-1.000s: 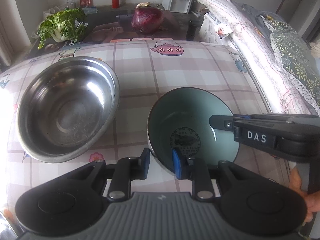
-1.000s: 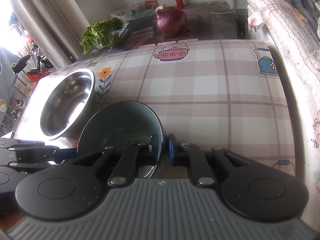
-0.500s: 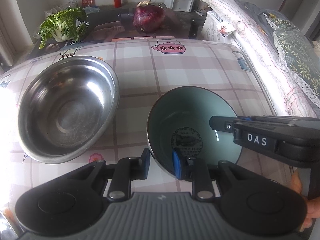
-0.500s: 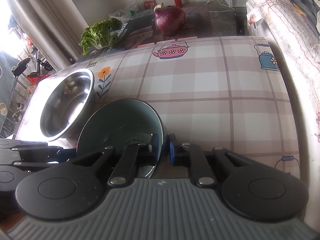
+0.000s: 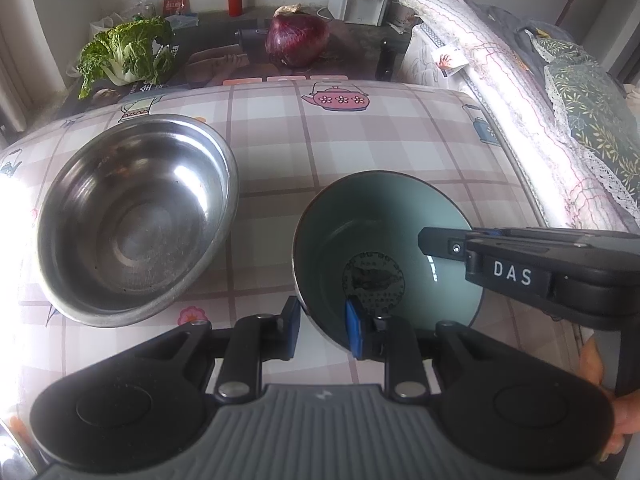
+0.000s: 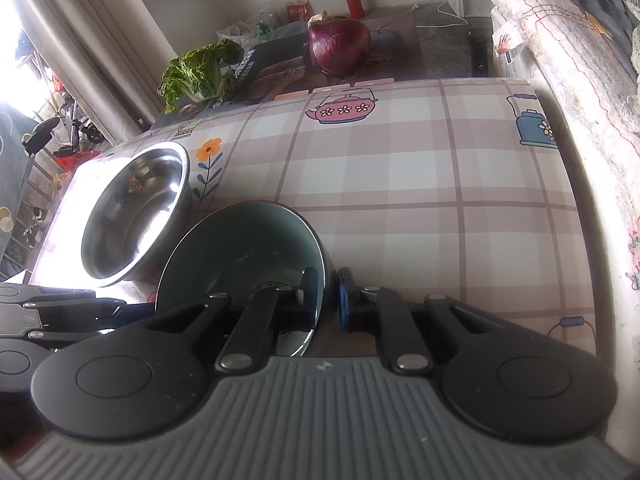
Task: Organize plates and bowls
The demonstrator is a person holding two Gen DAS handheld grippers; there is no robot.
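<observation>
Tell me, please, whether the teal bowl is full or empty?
Empty: the teal bowl shows its bare glazed inside and the printed round emblem at its bottom, with nothing lying in it.

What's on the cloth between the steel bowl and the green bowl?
Nothing: only bare checked tablecloth separates the steel bowl from the green bowl, seen in the left wrist view.

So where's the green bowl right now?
The green bowl sits on the checked tablecloth, right of the steel bowl, its rim held by both grippers.

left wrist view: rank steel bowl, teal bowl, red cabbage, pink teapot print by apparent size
1. steel bowl
2. teal bowl, somewhat smaller, partly hidden by the grippers
3. red cabbage, farther off, so true size unsure
4. pink teapot print
</observation>
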